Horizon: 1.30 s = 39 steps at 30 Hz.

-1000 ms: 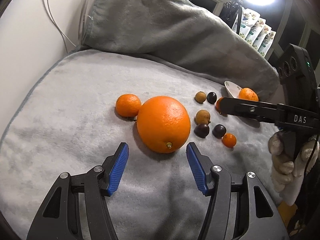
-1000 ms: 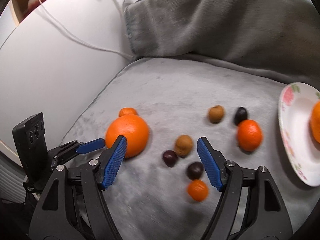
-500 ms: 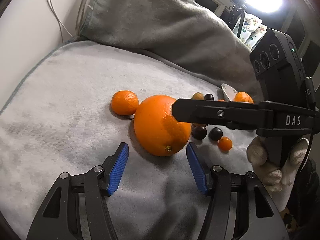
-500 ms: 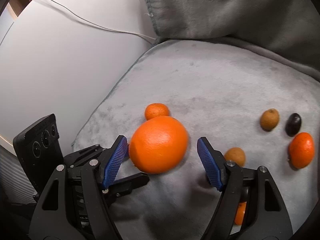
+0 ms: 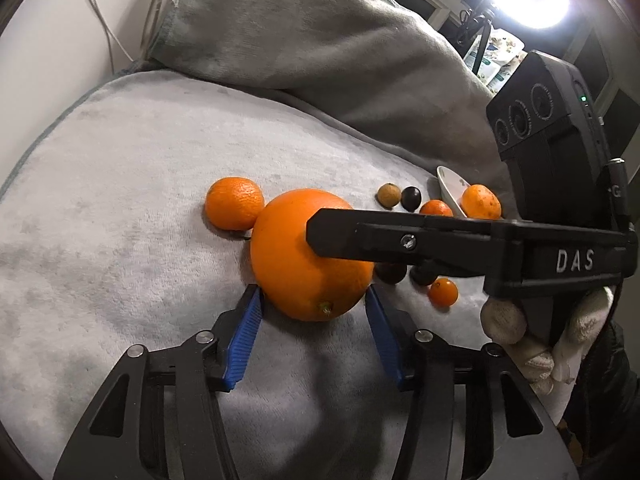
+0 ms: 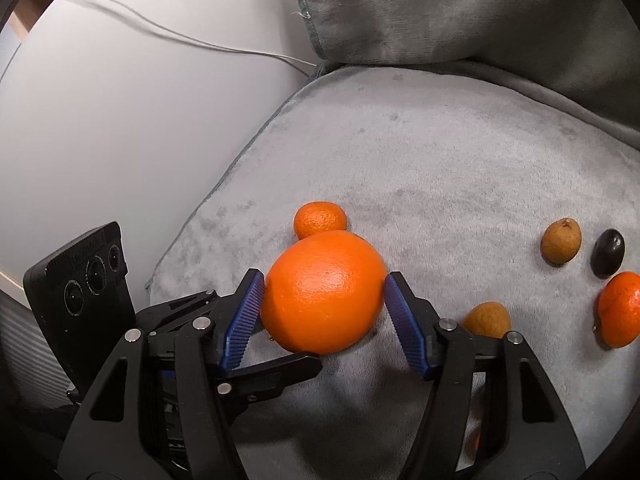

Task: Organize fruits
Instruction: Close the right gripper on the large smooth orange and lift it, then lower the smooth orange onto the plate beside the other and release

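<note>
Showing plate (image 5: 447,184) in left view only; right misses it.

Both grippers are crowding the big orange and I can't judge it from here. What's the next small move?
Probably let the right gripper finish closing and back the left gripper away. The big orange sits between both closing jaws; the right pads already meet its sides, and two grips would fight.

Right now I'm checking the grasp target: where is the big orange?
On the grey blanket, the big orange sits between the closing pads of the right gripper, with a small mandarin touching its far side and the left gripper closing around it too.
</note>
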Tool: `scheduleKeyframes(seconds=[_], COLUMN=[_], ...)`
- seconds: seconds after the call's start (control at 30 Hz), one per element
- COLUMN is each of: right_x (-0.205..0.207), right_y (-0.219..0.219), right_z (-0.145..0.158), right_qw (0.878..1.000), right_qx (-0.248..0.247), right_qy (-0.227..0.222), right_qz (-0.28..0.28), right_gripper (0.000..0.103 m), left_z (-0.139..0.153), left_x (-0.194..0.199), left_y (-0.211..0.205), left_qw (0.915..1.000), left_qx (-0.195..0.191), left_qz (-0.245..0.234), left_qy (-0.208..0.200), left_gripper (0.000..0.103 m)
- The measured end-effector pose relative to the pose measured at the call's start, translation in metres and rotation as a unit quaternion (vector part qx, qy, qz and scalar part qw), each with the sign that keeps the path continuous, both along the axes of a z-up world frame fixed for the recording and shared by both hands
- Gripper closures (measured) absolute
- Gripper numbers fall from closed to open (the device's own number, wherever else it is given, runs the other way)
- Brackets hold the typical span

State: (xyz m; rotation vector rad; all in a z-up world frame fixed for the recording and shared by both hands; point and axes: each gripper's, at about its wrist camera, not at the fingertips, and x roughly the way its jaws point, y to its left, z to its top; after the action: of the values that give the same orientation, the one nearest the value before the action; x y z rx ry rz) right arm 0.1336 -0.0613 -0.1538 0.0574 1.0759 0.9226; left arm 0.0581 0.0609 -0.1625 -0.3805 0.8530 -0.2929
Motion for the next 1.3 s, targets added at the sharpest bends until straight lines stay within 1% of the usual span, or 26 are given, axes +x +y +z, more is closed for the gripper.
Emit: scheduleKeyframes(seconds=[0.17,0.27,0.57,0.9,1.3], right_x=[-0.002,-0.004,-0.013,-0.020,-0.023], right_y=[0.002,0.000,-0.020,-0.069,-0.134], right_z=[0.003,0.006,0.022,0.039,0.052], right_qw=[1.000,1.000,0.999,0.996,0.988], right_qx=[-0.003,-0.001,0.013,0.027,0.036], right_qy=[-0.011,-0.017,-0.039,-0.060,-0.071], right_qz=[0.003,0.002,-0.016,-0.064,-0.131], right_gripper=[0.038,0.039,0.039,0.039,0.039], left_z=[0.003,0.006,0.024,0.042,0.053], left_x=[-0.003,-0.005,-0.005,0.004,0.024], left_y=[-0.003,-0.005,-0.021,-0.060,-0.115], left_qw=[0.9999,0.9999,0.9995,0.9971,0.9923], left_qx=[0.008,0.006,0.013,0.015,0.010], left_qz=[0.003,0.005,-0.010,-0.054,-0.107], left_qy=[-0.006,-0.010,-0.027,-0.051,-0.062], left_gripper=[0.051,0.051,0.051,0.051,0.051])
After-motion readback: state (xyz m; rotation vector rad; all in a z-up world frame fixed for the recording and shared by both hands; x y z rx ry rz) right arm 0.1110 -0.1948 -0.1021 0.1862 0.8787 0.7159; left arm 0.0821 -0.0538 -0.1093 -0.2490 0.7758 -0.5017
